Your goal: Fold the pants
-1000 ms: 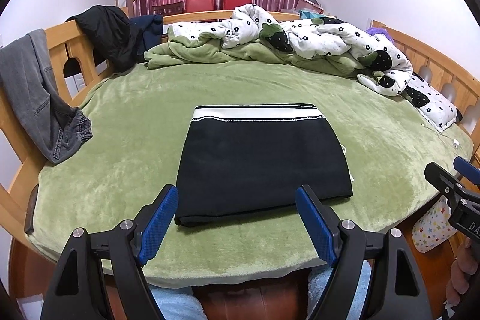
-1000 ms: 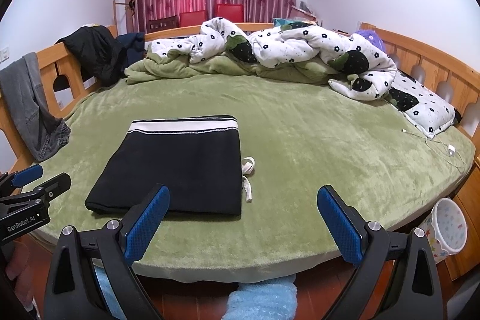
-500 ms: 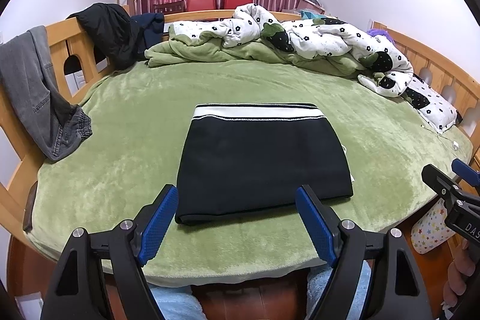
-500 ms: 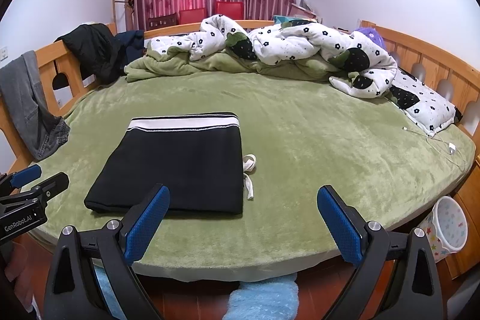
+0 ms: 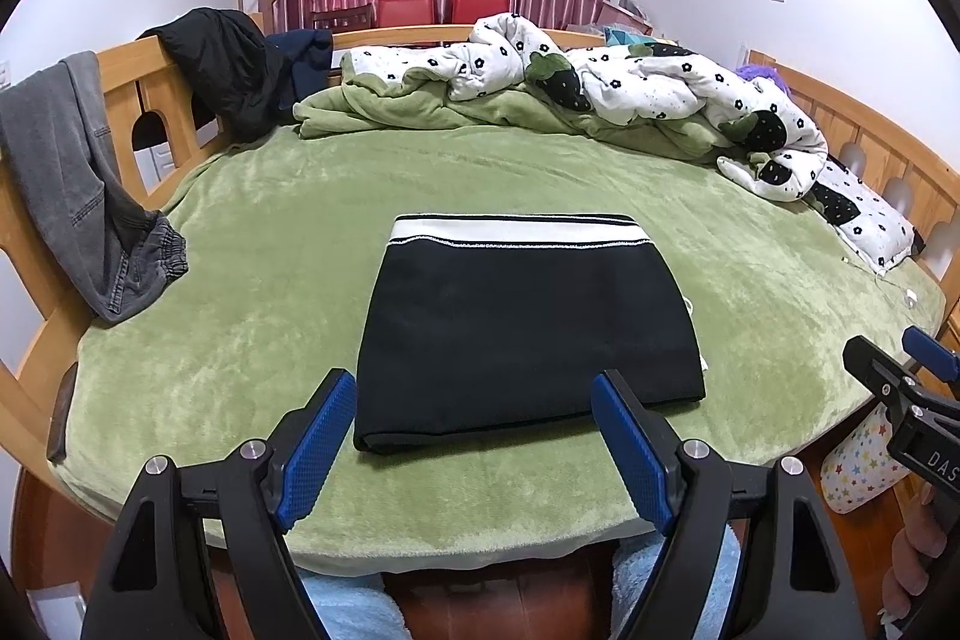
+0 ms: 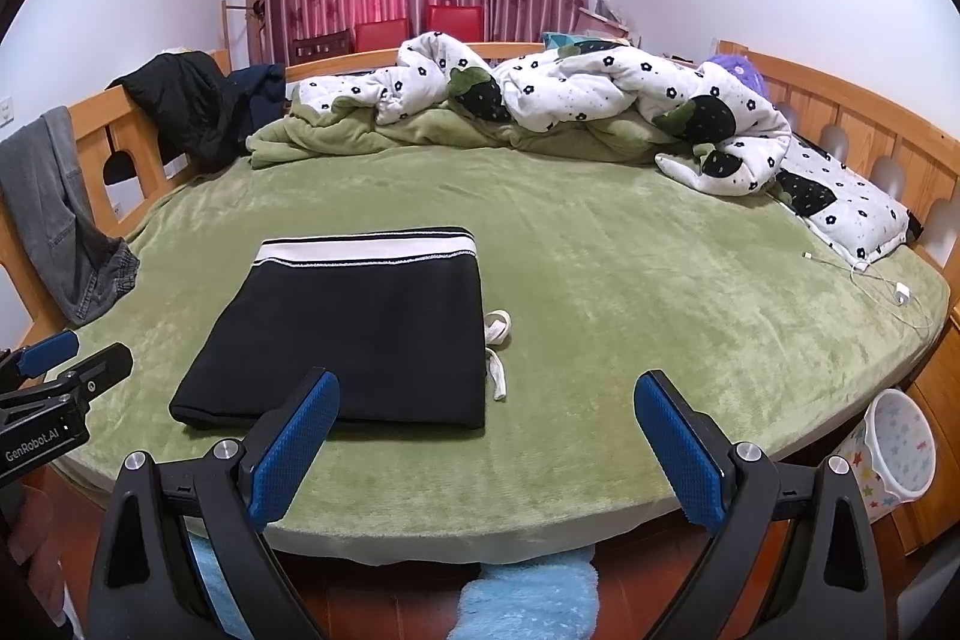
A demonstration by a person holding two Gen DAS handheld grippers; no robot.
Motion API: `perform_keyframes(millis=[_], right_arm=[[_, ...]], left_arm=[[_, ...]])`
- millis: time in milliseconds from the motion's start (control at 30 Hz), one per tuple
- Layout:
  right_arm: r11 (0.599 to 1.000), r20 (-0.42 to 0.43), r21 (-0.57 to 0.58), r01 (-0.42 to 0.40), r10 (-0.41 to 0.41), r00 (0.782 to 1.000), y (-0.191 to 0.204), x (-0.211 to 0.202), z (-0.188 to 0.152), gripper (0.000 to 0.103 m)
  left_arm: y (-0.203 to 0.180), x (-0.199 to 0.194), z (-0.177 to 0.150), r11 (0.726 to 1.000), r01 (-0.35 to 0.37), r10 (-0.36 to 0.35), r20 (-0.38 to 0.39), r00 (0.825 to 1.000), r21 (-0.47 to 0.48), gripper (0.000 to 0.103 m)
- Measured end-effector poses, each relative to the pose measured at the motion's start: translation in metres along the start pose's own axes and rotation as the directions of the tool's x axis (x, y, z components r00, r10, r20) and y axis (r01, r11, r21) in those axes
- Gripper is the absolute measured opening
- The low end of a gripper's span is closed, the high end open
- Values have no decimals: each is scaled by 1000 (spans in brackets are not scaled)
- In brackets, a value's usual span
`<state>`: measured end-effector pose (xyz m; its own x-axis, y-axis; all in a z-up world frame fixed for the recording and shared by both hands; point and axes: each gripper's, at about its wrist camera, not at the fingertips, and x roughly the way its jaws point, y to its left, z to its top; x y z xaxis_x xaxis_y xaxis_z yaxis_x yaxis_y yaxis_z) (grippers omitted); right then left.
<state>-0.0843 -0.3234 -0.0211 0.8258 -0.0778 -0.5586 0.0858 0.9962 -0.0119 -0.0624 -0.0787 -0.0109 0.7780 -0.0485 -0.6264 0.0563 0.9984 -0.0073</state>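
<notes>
The black pants (image 5: 522, 322) lie folded into a flat rectangle on the green bed (image 5: 240, 340), their white striped waistband at the far edge. They also show in the right wrist view (image 6: 354, 328), with a white drawstring (image 6: 497, 352) sticking out on the right side. My left gripper (image 5: 474, 424) is open and empty, held just in front of the pants' near edge. My right gripper (image 6: 486, 430) is open and empty, near the bed's front edge, right of the pants' near corner.
A rumpled white flowered duvet (image 5: 630, 82) and green blanket lie along the far side. Grey jeans (image 5: 78, 196) and a black jacket (image 5: 222, 64) hang on the wooden rail at left. A charger cable (image 6: 888, 289) lies at right. A star-patterned bin (image 6: 900, 451) stands on the floor.
Both grippers have drifted very slightly. The pants have not moved.
</notes>
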Motion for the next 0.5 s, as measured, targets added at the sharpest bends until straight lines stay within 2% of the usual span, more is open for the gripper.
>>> perform_keyframes(millis=[500], right_arm=[[1000,4,11,-2,2,1000,6,-9,0,98]], left_arm=[[-1,-5,4,1000,3,-3,8,1000,-10,79]])
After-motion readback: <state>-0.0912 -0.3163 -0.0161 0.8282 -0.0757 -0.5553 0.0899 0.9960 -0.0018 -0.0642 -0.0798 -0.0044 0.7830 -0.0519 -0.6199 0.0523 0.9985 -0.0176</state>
